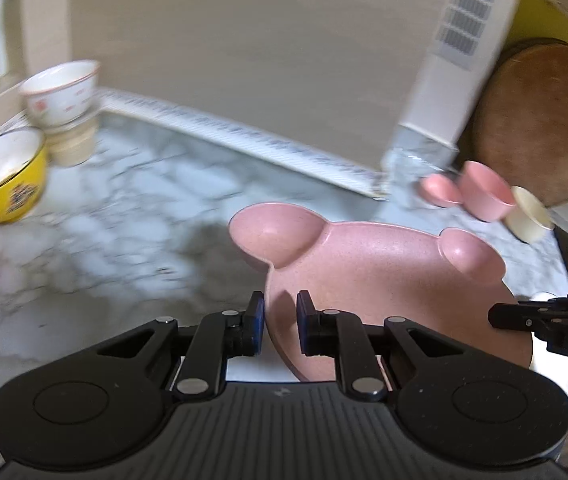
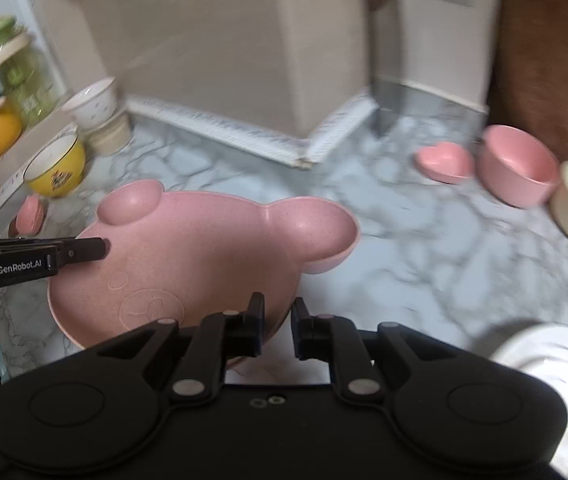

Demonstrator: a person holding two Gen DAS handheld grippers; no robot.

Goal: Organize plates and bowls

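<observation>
We hold the pink bear-shaped plate (image 1: 384, 280) above the marbled worktop (image 1: 124, 220): left hand-held gripper (image 1: 280, 322) pinches one rim, right hand-held gripper (image 2: 277, 326) the opposite rim, both narrow. Bowls line the worktop's edges.

1. The left gripper (image 1: 280, 322), at the bottom centre of the left wrist view, was matte black plastic, with two short fingers carrying dark blue pads (image 1: 259, 312).
2. Silver round rivets joined its angled linkage bars, and two big round bosses flanked a ribbed middle panel.
3. The right gripper (image 2: 277, 326), at the bottom centre of the right wrist view, had the same black build, with two small screws on its smooth middle.
4. White "GenRobot.AI" lettering marked the black finger at the middle left of that view.
</observation>
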